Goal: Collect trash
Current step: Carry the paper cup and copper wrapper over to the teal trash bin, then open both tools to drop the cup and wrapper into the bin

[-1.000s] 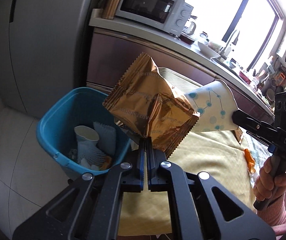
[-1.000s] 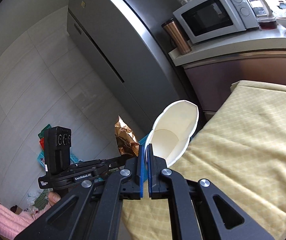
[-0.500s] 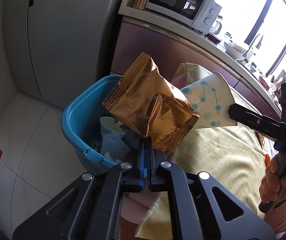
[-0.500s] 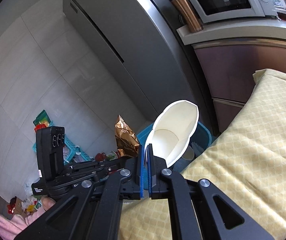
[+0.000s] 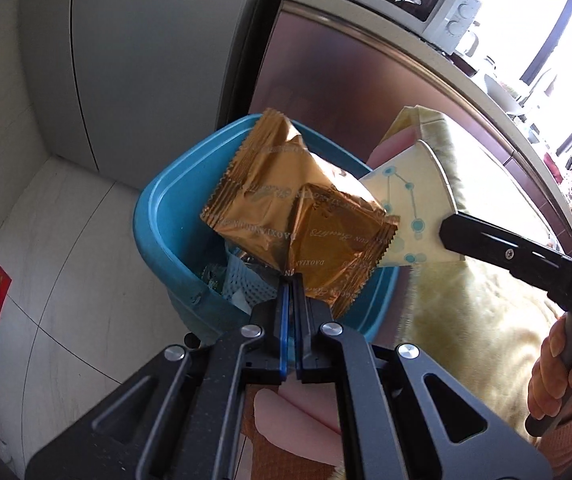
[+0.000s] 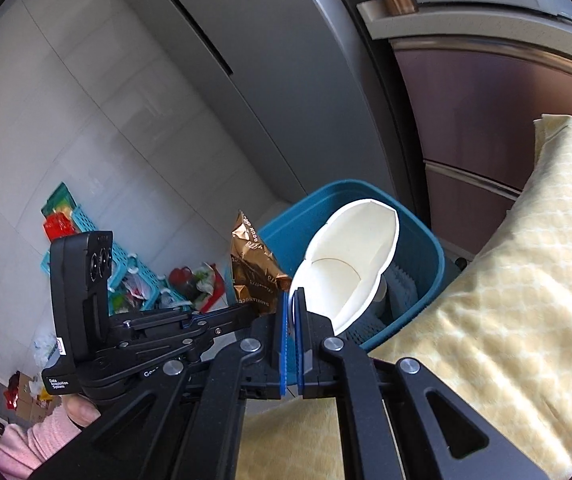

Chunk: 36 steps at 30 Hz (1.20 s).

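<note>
The left tool [image 5: 291, 276] was clamped on the lower corner of a crumpled gold foil wrapper [image 5: 294, 216], which stood up over the blue bin [image 5: 158, 216] at the frame's centre. The right tool [image 6: 294, 300] pinched the rim of a squashed paper cup [image 6: 350, 256], white inside and dotted with pale blue outside; the cup's mouth was empty. In the left wrist view the cup [image 5: 410, 208] hung at about 3 o'clock from the wrapper, just beside it, over the bin's right edge.

The bin stood on the tiled floor [image 5: 46, 280] beside the yellow-clothed worktop [image 6: 506, 300], with a grey refrigerator [image 5: 146, 60] behind it at 12 o'clock. Inside the bin lay light blue foam netting [image 5: 242, 280] and part of another white cup [image 6: 382, 292]; the rest of its contents were hidden behind the held items.
</note>
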Each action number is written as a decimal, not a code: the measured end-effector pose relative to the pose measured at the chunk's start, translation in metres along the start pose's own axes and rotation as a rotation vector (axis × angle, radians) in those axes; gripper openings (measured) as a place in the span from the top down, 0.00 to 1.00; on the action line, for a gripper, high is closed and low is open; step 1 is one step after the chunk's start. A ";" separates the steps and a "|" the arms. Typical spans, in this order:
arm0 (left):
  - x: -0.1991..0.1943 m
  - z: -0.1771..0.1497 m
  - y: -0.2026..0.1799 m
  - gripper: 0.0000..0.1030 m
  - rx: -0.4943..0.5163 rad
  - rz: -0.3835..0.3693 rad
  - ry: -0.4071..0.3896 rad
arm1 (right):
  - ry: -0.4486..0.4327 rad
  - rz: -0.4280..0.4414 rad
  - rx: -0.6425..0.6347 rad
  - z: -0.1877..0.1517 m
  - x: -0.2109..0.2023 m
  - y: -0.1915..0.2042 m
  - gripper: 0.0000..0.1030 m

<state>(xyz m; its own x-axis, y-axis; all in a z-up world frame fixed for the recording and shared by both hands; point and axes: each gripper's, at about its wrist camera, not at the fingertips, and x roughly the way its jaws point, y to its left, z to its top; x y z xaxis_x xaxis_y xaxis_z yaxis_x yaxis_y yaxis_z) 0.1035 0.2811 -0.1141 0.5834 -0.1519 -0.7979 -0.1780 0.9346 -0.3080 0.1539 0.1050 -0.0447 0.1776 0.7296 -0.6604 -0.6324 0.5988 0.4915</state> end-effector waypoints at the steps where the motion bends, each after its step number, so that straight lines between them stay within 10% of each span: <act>1: 0.003 0.000 0.001 0.98 -0.004 0.003 0.005 | 0.007 -0.007 0.000 0.002 0.004 0.001 0.98; 27: 0.026 0.002 0.001 0.89 -0.039 0.000 0.019 | 0.052 -0.039 0.056 -0.002 0.023 -0.015 0.81; 36: -0.011 0.001 -0.038 0.66 0.062 -0.077 -0.085 | -0.047 -0.014 0.055 -0.011 -0.031 -0.015 0.71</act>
<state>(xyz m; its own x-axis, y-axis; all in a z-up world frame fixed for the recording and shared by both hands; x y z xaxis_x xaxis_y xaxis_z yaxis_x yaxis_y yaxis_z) 0.1044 0.2475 -0.0928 0.6591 -0.1984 -0.7254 -0.0826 0.9396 -0.3320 0.1493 0.0696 -0.0377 0.2222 0.7352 -0.6404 -0.5877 0.6251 0.5137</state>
